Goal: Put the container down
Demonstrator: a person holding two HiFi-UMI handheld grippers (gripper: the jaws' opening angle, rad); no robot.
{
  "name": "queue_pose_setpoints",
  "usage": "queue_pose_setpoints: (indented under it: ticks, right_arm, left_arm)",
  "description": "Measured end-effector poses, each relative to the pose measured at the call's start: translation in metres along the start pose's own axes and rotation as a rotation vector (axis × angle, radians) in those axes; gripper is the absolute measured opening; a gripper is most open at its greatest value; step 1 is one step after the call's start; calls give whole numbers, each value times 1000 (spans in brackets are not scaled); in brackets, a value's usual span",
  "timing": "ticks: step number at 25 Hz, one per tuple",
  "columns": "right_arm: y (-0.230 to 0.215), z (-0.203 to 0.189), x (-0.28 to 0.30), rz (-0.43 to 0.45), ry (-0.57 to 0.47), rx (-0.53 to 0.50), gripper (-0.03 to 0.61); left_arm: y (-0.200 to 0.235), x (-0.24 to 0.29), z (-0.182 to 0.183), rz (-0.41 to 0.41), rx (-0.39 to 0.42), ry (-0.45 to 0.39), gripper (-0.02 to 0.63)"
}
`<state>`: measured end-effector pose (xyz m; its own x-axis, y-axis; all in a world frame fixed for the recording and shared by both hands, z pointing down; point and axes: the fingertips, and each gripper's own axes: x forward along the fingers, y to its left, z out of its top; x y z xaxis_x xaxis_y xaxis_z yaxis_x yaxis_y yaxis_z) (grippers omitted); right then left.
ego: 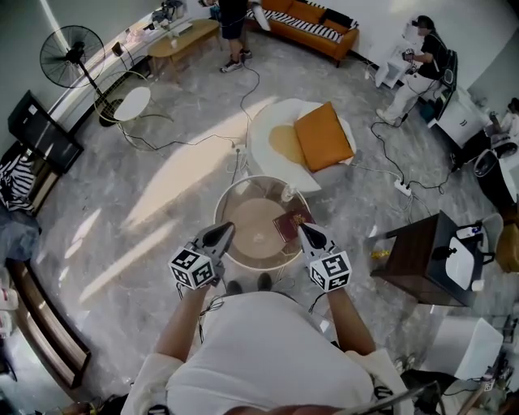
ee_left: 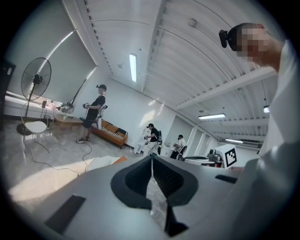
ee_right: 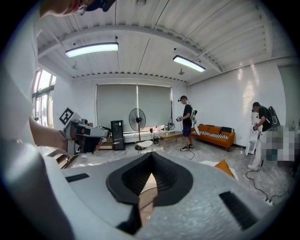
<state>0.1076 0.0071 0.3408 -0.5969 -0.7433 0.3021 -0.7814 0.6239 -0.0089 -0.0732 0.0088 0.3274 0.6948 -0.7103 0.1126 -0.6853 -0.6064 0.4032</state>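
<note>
Neither tool carries the container. The only candidate we can pick out is a small clear glassy object (ego: 286,193) standing at the far rim of the round glass-edged table with the tan top (ego: 251,212), and it is too small for us to be sure of it. If that is the container, it rests on the table well apart from both tools, and we judge the setting-down done.

Near it, toward our right, a dark red flat book (ego: 292,228) lies on the tabletop, out of the way of the open middle.

We hold the grey left gripper (ego: 226,230) and the grey right gripper (ego: 303,229) over the near edge of the table, one to each side, tips aimed inward. In the left gripper view its black ribbed pads (ee_left: 136,178) meet with nothing between them. The right gripper view shows the same of its pads (ee_right: 166,180). We read this as a rest pose, with nothing to carry.

By our count:
- two grippers, each with one marker cube (ego: 193,268) (ego: 331,271)
- one table
- one book
- one possible container

Further out stand one white round chair (ego: 263,121) bearing one orange cushion (ego: 323,136), one black standing fan (ego: 73,55) and one orange sofa (ego: 312,24).
</note>
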Motion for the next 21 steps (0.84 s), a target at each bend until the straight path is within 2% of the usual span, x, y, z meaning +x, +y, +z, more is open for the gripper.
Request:
queue_pose_setpoints:
  ticks: [21]
  right_arm:
    - [5,6,4,-8,-3,-21,-3]
  left_arm:
    - [6,0,2,-3,-15,-1,17]
